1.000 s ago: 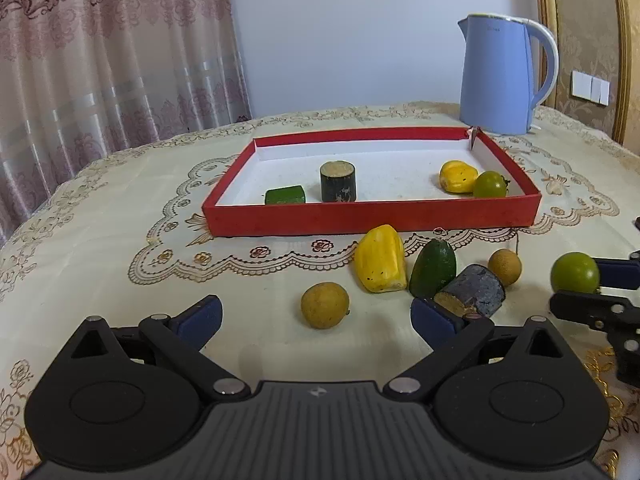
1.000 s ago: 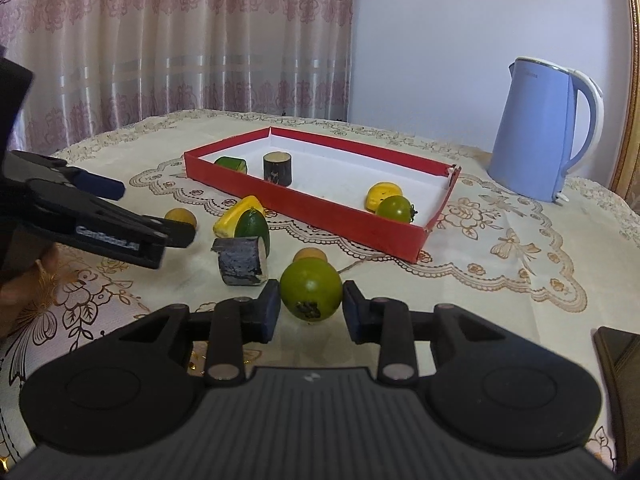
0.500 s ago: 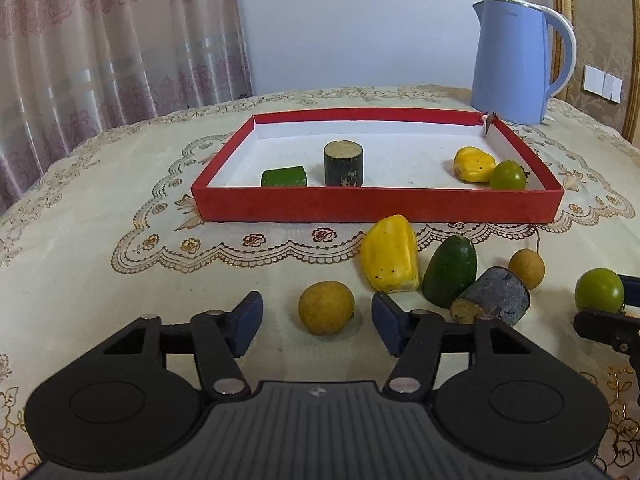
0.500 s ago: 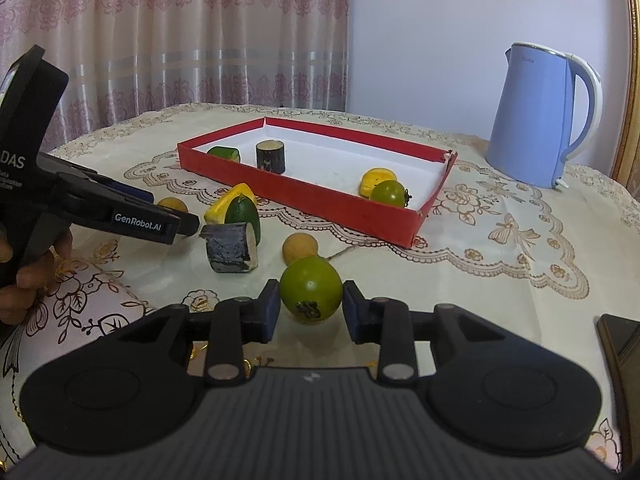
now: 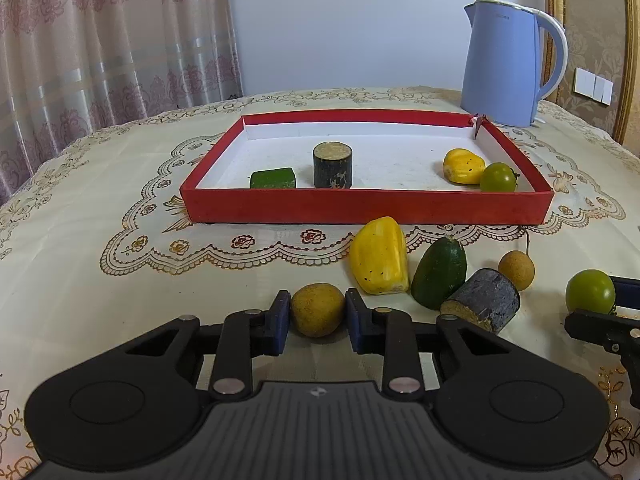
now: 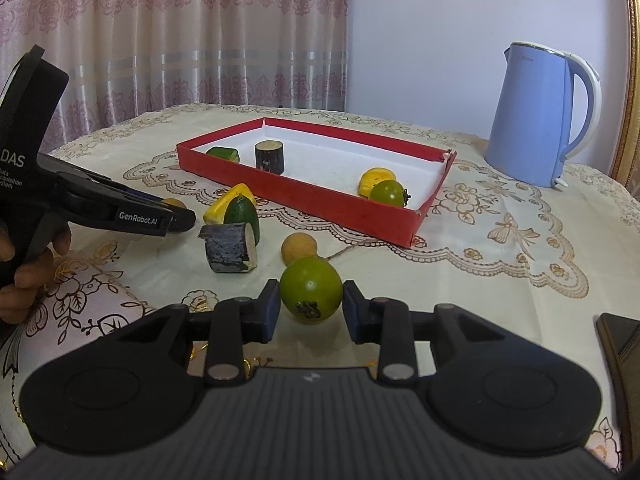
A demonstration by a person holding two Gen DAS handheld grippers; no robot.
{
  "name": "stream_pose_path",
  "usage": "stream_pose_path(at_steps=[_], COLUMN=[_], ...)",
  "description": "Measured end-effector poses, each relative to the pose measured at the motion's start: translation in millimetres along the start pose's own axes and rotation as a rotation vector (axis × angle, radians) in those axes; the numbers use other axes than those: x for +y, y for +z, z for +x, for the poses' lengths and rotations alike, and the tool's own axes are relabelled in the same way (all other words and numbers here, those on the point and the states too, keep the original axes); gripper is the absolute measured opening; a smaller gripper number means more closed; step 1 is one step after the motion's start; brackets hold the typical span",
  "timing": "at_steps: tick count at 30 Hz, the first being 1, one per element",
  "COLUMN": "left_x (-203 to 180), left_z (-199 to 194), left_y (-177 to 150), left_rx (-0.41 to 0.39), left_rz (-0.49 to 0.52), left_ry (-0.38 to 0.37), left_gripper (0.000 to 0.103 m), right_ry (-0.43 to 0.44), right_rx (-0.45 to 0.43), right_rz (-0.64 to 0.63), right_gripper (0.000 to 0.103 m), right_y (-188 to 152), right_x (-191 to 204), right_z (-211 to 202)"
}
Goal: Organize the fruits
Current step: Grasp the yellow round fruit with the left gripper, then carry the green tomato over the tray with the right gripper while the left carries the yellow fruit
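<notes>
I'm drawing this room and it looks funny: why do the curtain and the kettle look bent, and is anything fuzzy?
Left wrist view: the fisheye lens bows the curtain and tilts the kettle near the edges; the fruit is sharp. Right wrist view: same bending on the curtain, everything in focus, soft daylight with faint shadows on the tablecloth.

- A home, most likely a dining or living room
- The worktop (image 5: 80, 240) wears a cream tablecloth with gold embroidered flowers and a scalloped lace border
- Pink floral curtains (image 6: 180, 40) over a sheer layer hang behind it
- A pale blue electric kettle (image 5: 508, 64) stands at the far edge
- A gilded frame (image 5: 552, 20) runs beside patterned gold wallpaper that carries white wall switches (image 5: 594, 86)
- The back wall (image 5: 340, 20) is plain and white
</notes>
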State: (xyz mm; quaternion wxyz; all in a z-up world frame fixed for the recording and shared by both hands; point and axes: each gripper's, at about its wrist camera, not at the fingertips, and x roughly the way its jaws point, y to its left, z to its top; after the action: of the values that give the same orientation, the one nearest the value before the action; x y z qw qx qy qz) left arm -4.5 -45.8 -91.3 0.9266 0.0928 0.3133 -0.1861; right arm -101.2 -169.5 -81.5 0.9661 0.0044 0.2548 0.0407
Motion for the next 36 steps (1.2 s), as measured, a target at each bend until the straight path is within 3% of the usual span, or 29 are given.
stream_pose_path(at_steps=[10,18,26,36], left_x=[0.5,2.0,7.9,13.8], left_z=[-0.6,-4.4,-17.8,-33.3], left_y=[1.2,6.8,17.3,44.7], left_rx=[0.009,0.005,-0.027,-0.115], left_rz=[0.002,0.003,0.001,0.024], left_ry=[0.006,0.020,0.024,0.028], left_gripper=[0.028,0.028,0.028,0.028], right_ry=[-0.002,-0.006,-0.027,-0.024], right_rx=[-0.009,-0.054,-0.082,-0.042], right_rz=[-0.012,-0.047,-0.064,-0.102], right_gripper=[0.031,0.031,0.031,0.031], right_y=[3.7,33.5,68.3,87.7], right_x=[-0.1,-3.9,-17.3,-18.6], right_z=[-1.2,4.1,27.6,75.3])
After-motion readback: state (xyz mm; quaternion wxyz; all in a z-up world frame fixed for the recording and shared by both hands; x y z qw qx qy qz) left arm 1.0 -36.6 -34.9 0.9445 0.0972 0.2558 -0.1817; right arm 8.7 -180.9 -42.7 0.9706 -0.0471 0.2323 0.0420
